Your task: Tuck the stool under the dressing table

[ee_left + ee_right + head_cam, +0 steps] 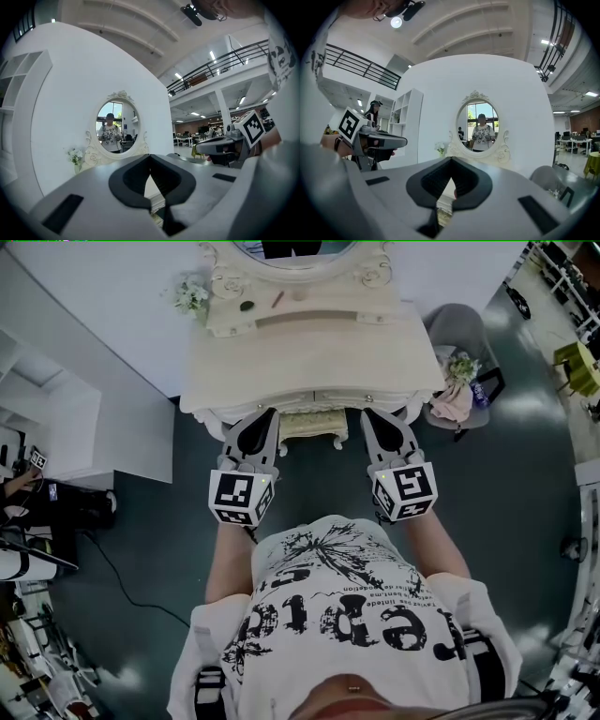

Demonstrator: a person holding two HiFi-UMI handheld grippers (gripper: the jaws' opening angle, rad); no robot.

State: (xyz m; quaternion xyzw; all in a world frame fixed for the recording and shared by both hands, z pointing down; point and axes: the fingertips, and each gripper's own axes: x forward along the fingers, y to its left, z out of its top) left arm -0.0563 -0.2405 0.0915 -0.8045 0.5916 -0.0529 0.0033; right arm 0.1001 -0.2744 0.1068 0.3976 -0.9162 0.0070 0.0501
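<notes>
The cream dressing table (309,352) with its oval mirror (295,251) stands against the white wall ahead. The stool (312,425), cream with a patterned seat and carved legs, sits mostly beneath the table's front edge; only its near side shows. My left gripper (267,416) is just left of the stool and my right gripper (371,416) just right of it, both pointing at the table. In the left gripper view (150,156) and the right gripper view (451,160) the jaw tips meet with nothing between them. Whether either gripper touches the stool is hidden.
A grey chair (459,329) holding flowers and a pink cloth (453,401) stands right of the table. A white shelf unit (56,423) is at the left, with a black cable (122,577) on the dark floor. A flower vase (191,294) sits on the tabletop's left corner.
</notes>
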